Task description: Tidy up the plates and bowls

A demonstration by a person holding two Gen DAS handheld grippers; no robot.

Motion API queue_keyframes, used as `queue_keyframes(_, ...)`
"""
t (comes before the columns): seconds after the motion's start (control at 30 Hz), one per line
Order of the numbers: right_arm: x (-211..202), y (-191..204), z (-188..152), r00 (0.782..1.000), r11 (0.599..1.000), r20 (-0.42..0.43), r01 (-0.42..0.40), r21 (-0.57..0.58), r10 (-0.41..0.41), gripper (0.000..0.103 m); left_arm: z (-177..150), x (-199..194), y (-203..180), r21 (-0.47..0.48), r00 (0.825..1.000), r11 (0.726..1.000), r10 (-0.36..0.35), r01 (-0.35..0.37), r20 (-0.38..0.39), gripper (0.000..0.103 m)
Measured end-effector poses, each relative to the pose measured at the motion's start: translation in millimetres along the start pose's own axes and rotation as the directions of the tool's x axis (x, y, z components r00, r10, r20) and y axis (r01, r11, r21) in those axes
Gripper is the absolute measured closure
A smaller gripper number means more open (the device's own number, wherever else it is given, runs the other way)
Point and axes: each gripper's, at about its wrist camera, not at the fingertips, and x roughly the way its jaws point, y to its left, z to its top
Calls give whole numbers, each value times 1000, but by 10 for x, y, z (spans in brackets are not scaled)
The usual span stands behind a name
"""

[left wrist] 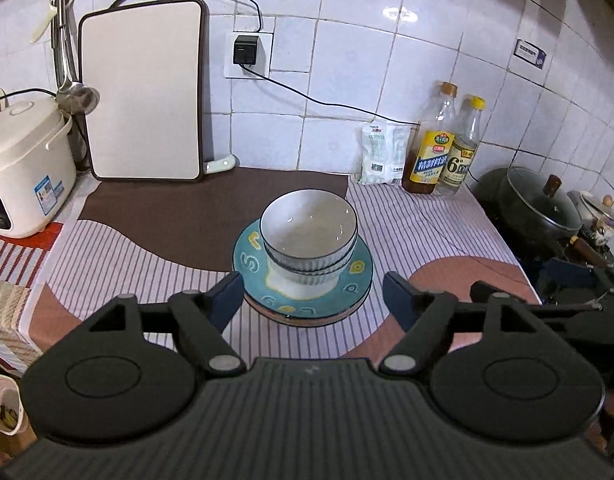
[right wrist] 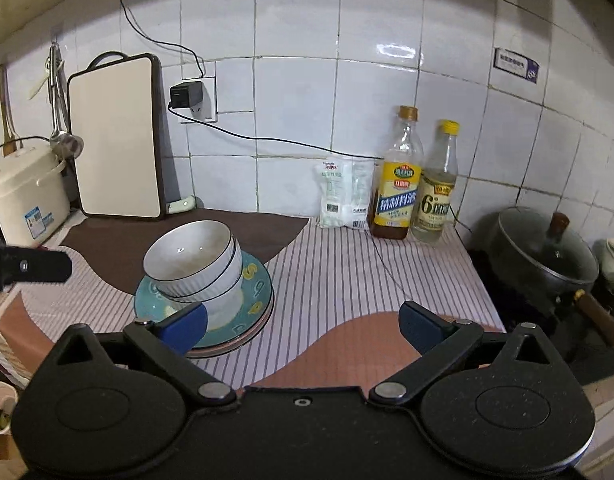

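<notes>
Stacked white ribbed bowls (left wrist: 309, 224) (right wrist: 187, 256) with dark rims sit on a teal plate (left wrist: 251, 264) (right wrist: 259, 288), and a pink plate (left wrist: 307, 322) (right wrist: 227, 350) lies under it. The stack rests on the striped cloth. My left gripper (left wrist: 313, 294) hangs open just in front of the stack, its pads apart from the plates and holding nothing. My right gripper (right wrist: 303, 322) is open and empty too. It is to the right of the stack, and its left finger (right wrist: 183, 326) overlaps the plate rim in the right wrist view. One finger (right wrist: 27, 268) of the left gripper shows at that view's left edge.
A white cutting board (left wrist: 143, 92) leans on the tiled wall, with a rice cooker (left wrist: 23, 168) to its left. At the back right stand a white bag (left wrist: 381, 156) and two bottles (left wrist: 431, 148). A lidded pot (left wrist: 543, 204) sits on the stove at the right.
</notes>
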Motion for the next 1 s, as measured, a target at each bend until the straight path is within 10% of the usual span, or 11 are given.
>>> queue_keyframes(1.0, -283, 35, -140, 993, 993, -27, 111, -39, -112, 0, -313, -126, 67, -15, 991, 990, 137, -137, -7, 12)
